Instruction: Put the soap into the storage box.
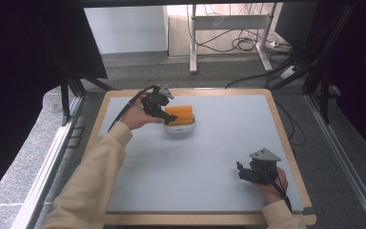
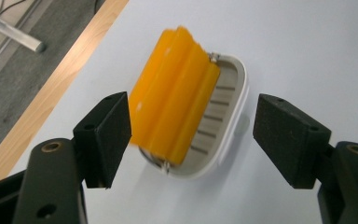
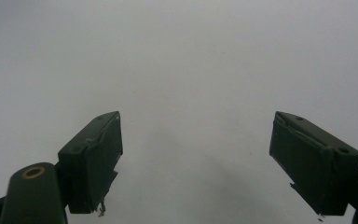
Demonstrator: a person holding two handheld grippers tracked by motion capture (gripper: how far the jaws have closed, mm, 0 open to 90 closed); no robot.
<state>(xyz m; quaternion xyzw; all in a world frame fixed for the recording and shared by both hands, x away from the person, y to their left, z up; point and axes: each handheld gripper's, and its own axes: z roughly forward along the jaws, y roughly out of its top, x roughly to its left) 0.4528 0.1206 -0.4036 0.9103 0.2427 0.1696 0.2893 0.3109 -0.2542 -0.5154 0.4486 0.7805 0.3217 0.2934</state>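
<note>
Orange block (image 2: pixel 175 95) lies tilted in the white dish (image 2: pixel 223 135) at the desk's (image 1: pixel 219 157) far left; your left gripper (image 2: pixel 191 140) straddles it, jaws wide, closure pending, while your right gripper (image 1: pixel 242 171) idles wide.

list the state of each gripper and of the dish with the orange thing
left gripper: jaws open, either side of the dish
right gripper: jaws open, holding nothing, over bare table
white dish: upright on the table
orange ridged block: lying in the dish
</note>
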